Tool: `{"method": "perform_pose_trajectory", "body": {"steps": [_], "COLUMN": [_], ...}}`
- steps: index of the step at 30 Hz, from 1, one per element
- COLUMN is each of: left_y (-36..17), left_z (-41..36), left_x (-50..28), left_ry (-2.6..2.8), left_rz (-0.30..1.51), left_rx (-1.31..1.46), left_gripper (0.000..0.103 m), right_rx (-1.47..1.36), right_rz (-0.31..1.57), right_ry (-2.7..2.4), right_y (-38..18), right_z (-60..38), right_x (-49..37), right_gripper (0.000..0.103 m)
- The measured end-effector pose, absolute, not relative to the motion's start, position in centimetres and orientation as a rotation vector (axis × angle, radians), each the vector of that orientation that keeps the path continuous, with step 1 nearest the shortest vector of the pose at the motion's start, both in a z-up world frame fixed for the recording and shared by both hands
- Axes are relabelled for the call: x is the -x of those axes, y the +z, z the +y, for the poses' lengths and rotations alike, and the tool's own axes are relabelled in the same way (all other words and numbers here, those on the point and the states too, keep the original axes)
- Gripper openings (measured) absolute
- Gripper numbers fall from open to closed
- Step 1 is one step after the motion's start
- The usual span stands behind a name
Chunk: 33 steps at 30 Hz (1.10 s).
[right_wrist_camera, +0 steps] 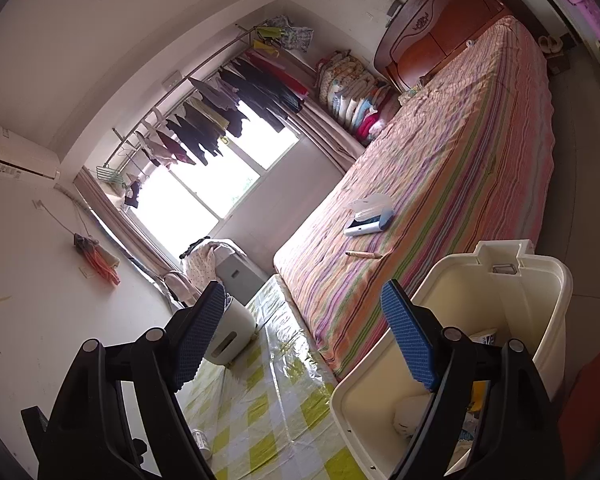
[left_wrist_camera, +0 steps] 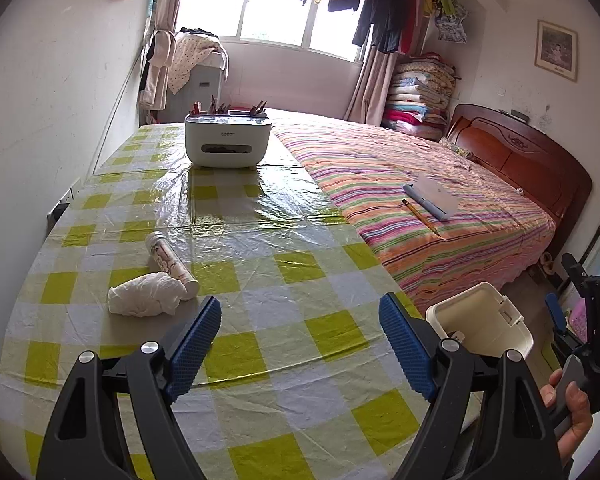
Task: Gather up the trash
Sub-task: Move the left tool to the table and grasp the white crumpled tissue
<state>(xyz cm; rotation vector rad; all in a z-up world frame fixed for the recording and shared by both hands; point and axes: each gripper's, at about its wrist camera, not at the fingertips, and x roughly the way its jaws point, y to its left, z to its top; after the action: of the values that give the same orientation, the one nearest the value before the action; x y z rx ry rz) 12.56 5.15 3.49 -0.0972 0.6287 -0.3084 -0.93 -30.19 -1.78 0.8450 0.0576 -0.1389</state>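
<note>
A crumpled white tissue point(left_wrist_camera: 146, 294) lies on the checked tablecloth point(left_wrist_camera: 260, 280), touching a white tube-shaped bottle point(left_wrist_camera: 171, 264) that lies on its side. My left gripper point(left_wrist_camera: 300, 344) is open and empty, just right of and behind the tissue. A cream trash bin point(left_wrist_camera: 480, 320) stands off the table's right edge. In the right wrist view the bin point(right_wrist_camera: 548, 304) is close below, with some trash inside. My right gripper point(right_wrist_camera: 304, 336) is open and empty, tilted above the bin's rim. The bottle's end point(right_wrist_camera: 202, 442) shows at the bottom.
A pale organiser box point(left_wrist_camera: 226, 140) with pens stands at the table's far end. A striped bed point(left_wrist_camera: 440, 200) beside the table carries a pencil point(left_wrist_camera: 420, 216) and a blue-white case point(left_wrist_camera: 432, 198). The wall runs along the table's left side.
</note>
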Motion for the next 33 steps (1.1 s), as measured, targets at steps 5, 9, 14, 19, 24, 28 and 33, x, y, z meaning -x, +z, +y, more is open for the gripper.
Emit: {"method": "perform_pose_trajectory", "body": {"steps": [5,9,14,19,24,28,33], "left_y": [3.8,3.9,2.7,1.5,-0.7,-1.9,-3.5], "left_z": [8.9,11.2,13.5,14.7,15.0,14.8,14.2], "left_x": [-12.8,-12.8,-14.5,-17.6,-20.9,-22.8,-24.8], "left_ry": [-0.235,-0.168,-0.118,-0.104,-0.152,-0.118,-0.093], "left_rz": [0.612,0.584,0.635,0.687,0.812,0.863,0.917], "left_rx": [0.155,0.151,0.171,0.170,0.179,0.118,0.053], "left_gripper": [0.079,0.079,0.079,0.079,0.079,0.079,0.079], "right_rx": [-0.845,-0.839,-0.802,-0.765,-0.719,-0.699,-0.690], "right_rz": [0.073,0.087,0.115,0.150,0.166,0.168,0.175], "right_ry": [-0.135,-0.128,-0.102,-0.064,-0.043,-0.042,-0.040], "right_y": [-1.9,-1.8,-1.6,-1.3,-1.0,-0.9,-0.8], "right_z": [-30.0,-29.5,-27.8,-25.6,-23.9,-23.5,-23.1], "right_x": [0.6,0.2,-0.7,-1.7,-2.1,-2.1,-2.2], "right_gripper": [0.080,0.080,0.080,0.080,0.080,0.080,0.080]}}
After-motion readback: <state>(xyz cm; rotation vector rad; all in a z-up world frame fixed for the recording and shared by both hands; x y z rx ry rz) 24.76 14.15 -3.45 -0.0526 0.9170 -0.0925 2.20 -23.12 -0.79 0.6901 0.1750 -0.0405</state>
